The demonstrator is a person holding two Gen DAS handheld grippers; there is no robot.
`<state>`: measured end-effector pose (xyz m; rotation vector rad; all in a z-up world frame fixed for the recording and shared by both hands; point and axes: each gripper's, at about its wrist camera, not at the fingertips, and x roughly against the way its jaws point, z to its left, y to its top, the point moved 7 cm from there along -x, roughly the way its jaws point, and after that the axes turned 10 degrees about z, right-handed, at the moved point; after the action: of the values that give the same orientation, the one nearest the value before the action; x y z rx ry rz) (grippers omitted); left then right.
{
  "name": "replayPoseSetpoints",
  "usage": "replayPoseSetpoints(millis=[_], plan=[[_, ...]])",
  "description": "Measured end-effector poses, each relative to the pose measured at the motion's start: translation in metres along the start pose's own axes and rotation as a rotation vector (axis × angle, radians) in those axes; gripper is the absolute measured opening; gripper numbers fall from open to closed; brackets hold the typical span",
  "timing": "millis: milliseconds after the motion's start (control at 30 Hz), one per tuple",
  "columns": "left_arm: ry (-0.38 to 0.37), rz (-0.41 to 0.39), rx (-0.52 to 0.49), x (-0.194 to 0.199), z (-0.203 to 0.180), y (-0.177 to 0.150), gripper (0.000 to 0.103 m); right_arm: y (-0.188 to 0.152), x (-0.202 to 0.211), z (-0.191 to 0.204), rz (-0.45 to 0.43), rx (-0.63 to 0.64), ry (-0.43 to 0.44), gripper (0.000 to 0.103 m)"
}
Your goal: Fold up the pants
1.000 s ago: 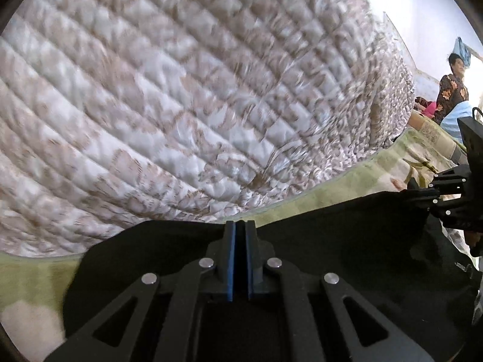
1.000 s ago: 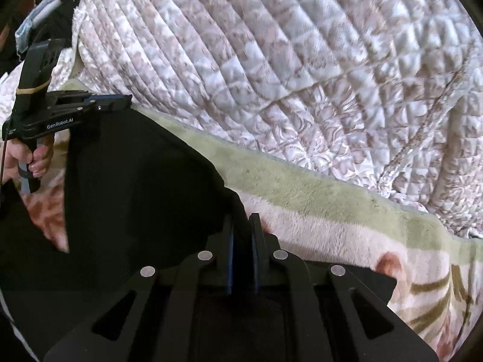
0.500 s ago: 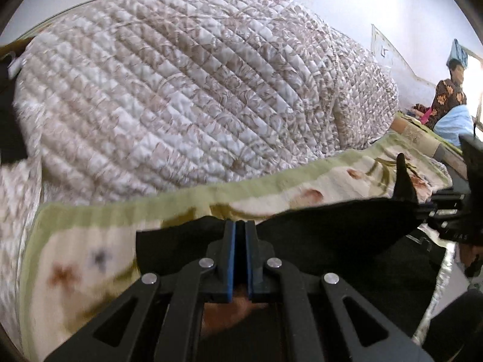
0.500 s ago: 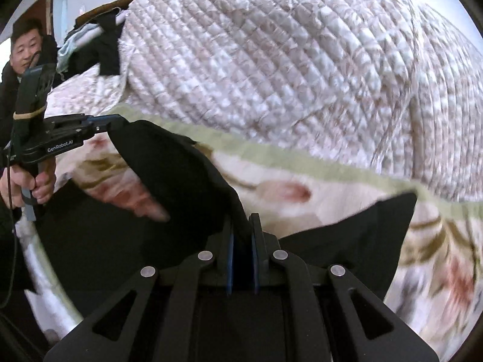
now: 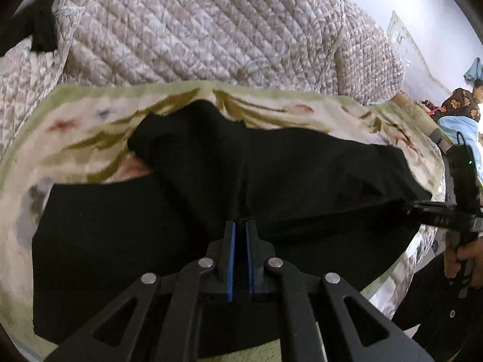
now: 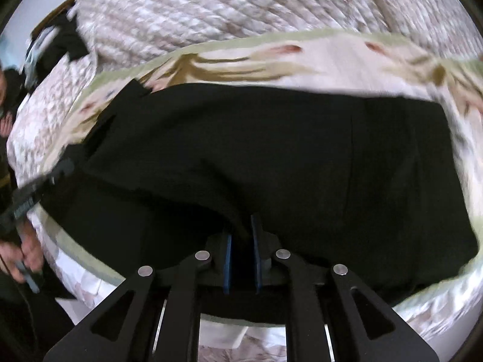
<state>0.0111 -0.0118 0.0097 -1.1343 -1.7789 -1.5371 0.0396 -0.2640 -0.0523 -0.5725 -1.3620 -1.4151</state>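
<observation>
Black pants [image 5: 271,175] lie spread across a floral blanket [image 5: 90,126] on the bed. My left gripper [image 5: 240,226] is shut on a fold of the pants and lifts it into a ridge. In the right wrist view the pants [image 6: 271,150] fill the middle. My right gripper [image 6: 241,226] pinches black cloth between its blue pads, which stand slightly apart. The right gripper also shows at the right edge of the left wrist view [image 5: 407,208], gripping the pants' edge. The left gripper shows blurred at the left of the right wrist view [image 6: 57,172].
A big quilted comforter [image 5: 211,30] is piled behind the blanket. Dark clothes [image 5: 42,30] hang at the far left. A person in a patterned top [image 5: 462,105] sits at the far right. The bed's near edge [image 6: 120,286] runs below the pants.
Both grippers have pulled back and down towards the bed's near edge, dragging the pants' held edge over the rest. The pants now lie much flatter on the blanket.
</observation>
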Motion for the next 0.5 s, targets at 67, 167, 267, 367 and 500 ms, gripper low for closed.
replayPoseSetpoints(millis=[67, 167, 267, 367, 500], plan=[[-0.007, -0.002, 0.009, 0.004, 0.001, -0.002, 0.013, -0.001, 0.004, 0.001, -0.011, -0.001, 0.008, 0.016], [-0.005, -0.013, 0.018, 0.012, 0.004, -0.003, 0.013, -0.003, 0.01, 0.003, -0.021, 0.009, 0.006, 0.025], [0.017, -0.029, 0.035, 0.023, 0.01, -0.003, 0.013, -0.005, 0.017, 0.003, -0.038, -0.002, 0.021, 0.029], [0.028, -0.038, 0.07, 0.03, 0.018, -0.002, 0.014, -0.003, 0.023, 0.003, -0.054, -0.019, 0.032, 0.036], [0.037, -0.057, 0.083, 0.038, 0.023, 0.005, 0.02, -0.003, 0.03, 0.002, -0.073, -0.047, 0.039, 0.044]])
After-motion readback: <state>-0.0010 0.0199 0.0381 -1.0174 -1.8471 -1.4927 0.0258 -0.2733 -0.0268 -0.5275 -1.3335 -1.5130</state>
